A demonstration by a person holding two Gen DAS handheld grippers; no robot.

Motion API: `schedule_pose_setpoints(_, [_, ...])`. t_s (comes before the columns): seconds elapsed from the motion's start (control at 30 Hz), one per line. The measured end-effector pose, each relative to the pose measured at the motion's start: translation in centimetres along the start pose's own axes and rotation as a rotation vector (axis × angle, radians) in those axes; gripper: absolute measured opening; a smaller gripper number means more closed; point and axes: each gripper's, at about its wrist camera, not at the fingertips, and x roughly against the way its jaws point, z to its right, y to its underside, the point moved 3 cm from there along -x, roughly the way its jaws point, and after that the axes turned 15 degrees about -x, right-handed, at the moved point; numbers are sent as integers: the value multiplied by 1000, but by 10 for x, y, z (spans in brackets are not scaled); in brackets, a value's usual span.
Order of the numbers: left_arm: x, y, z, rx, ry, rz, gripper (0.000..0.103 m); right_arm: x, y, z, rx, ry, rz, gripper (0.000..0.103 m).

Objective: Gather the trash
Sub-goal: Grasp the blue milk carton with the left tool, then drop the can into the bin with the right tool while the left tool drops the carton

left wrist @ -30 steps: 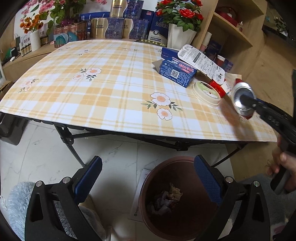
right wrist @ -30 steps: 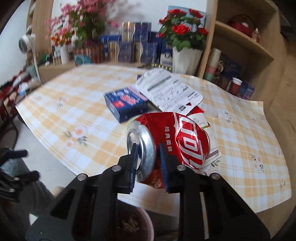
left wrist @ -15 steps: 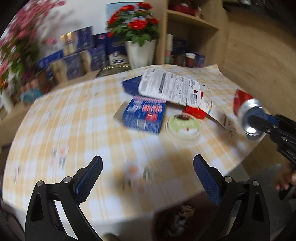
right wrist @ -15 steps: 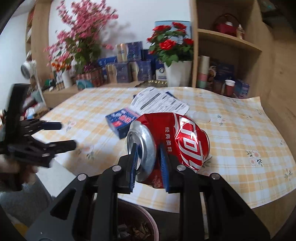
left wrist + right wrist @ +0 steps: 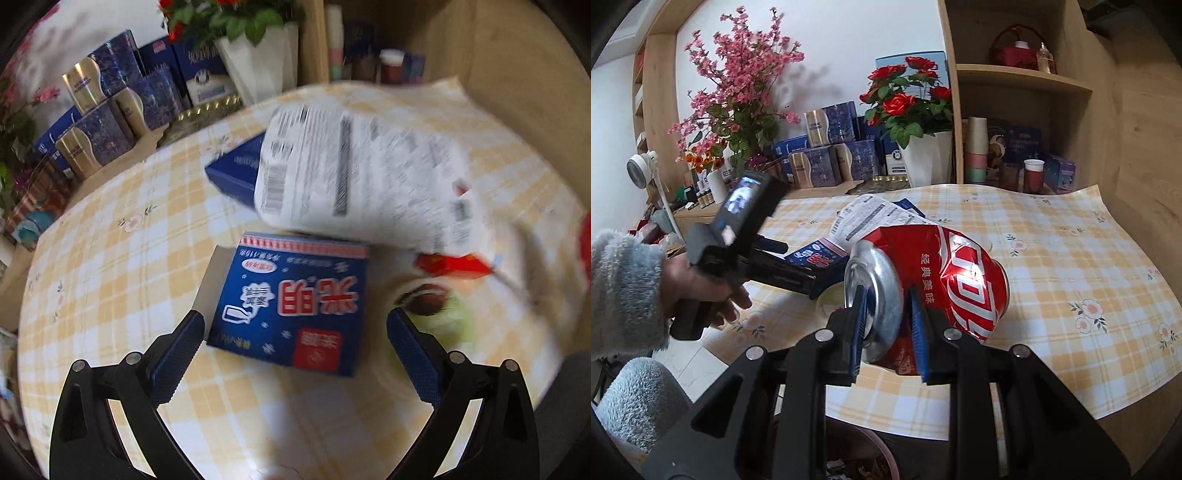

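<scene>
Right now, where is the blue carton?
In the left wrist view the blue carton lies flat on the checked tablecloth, just ahead of the open left tongs, near the white printed packet.

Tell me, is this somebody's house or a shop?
Probably a home, a living or dining room. There is a table with a flowery checked cloth, pots of roses and pink blossoms, and a wooden shelf holding cups and boxes.

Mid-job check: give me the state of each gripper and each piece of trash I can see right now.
left gripper: open, empty, above the table
right gripper: shut on the can
red can: crushed, held off the table
blue carton: lying flat
white wrapper: draped over another box
bin: holds scraps
</scene>
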Motion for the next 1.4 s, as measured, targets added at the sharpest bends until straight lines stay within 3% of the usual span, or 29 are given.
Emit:
schedule_pose_setpoints(0.13, [-19, 5, -9, 76, 4, -55, 94, -1, 2, 3, -3, 10, -13, 25])
schedule_pose_setpoints(0.17, [-18, 7, -11, 104, 16, -50, 83, -1, 3, 3, -3, 11, -14, 25])
schedule_pose_setpoints(0.33, [2, 21, -12, 136, -12, -16, 82, 0, 7, -1, -1, 6, -22, 25])
schedule_pose_setpoints(0.57, [67, 47, -4, 150, -18, 97, 82, 3, 22, -21, -4, -33, -55, 25])
schedule_pose_setpoints(0.8, [140, 117, 27, 197, 25, 197, 82, 17, 54, -48, 74, -56, -109, 25])
schedule_pose_setpoints(0.97, [169, 177, 46, 236, 38, 241, 82, 24, 88, -56, 99, -75, -181, 25])
schedule_pose_setpoints(1.13, [177, 212, 68, 211, 28, 256, 82, 21, 126, -64, 119, -100, -291, 25])
schedule_pose_setpoints(1.4, [184, 220, 82, 201, -5, 301, 82, -20, 167, -73, 90, -131, -508, 25])
